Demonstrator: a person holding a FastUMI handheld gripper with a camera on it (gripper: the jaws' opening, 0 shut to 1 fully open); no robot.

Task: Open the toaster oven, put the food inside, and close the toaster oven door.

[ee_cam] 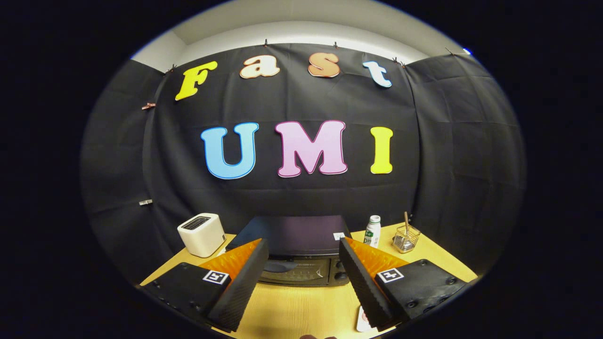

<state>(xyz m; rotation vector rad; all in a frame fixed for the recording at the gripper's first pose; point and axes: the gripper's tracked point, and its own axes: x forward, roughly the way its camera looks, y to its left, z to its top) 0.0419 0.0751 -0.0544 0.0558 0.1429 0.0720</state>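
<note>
Beyond spread hand-held gripper (304,263) fingers: toaster oven (299,254), door closed.

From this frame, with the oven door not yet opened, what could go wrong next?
1. The gripper is open and high above the toaster oven; from that angle it may miss the door handle.
2. The bottle stands just right of the oven, so a wide swing might knock it over.

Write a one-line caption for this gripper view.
Open gripper faces the closed toaster oven on the table, with a white toaster and bottle beside it.
</note>
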